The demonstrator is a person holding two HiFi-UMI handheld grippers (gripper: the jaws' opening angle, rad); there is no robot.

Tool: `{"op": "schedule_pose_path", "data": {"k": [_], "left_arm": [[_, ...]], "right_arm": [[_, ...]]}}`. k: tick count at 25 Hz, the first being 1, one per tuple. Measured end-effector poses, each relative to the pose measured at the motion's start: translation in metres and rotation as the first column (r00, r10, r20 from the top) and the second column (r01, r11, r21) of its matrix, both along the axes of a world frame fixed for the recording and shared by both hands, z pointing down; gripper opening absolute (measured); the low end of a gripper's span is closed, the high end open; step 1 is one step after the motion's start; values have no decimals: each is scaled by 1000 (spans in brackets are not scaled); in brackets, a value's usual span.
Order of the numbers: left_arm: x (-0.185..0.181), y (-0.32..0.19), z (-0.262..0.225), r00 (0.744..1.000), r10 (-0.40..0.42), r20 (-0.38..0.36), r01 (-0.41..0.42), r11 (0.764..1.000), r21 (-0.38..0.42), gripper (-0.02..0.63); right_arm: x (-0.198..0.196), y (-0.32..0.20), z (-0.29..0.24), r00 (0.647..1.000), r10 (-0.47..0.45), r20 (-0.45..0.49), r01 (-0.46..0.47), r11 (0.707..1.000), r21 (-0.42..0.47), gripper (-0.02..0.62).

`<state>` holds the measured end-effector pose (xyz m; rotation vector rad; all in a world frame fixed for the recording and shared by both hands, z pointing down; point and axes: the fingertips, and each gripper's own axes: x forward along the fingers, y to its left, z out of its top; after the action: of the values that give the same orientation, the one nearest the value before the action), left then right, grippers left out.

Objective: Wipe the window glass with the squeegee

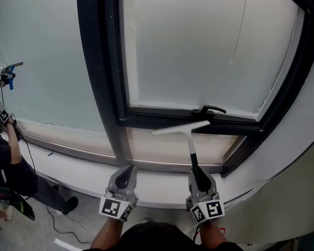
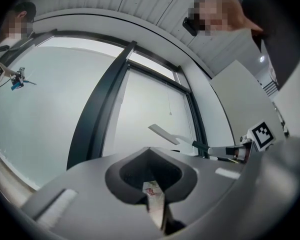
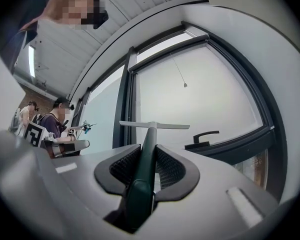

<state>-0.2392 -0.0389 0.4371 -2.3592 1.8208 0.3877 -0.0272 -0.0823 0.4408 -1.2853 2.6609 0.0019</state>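
Squeegee: probably light and stiff. Your right gripper is clamping its dark handle low, a sound hold. Your left gripper is idling, fingers closed on nothing.

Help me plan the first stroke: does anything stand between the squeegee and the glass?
Nearly clear. The squeegee, clamped in the right gripper, has its blade level with the sash's lower frame, just below the glass. The black window handle juts from that frame, just right of the blade. Nothing else visible stands between.
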Motion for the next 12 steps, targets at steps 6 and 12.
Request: {"op": "schedule_pose_path", "data": {"k": [6,12], "left_arm": [[-14,-26,-3,1000,8,-4,-8,1000,4,0],[-20,-47,-11,1000,-20,-9,20,999,29,0]], "right_arm": [[-10,-15,1,1000,19,6,-19,1000,-4,97],[-24,-50,-12,1000,-16,19,15,999,28,97]]}}
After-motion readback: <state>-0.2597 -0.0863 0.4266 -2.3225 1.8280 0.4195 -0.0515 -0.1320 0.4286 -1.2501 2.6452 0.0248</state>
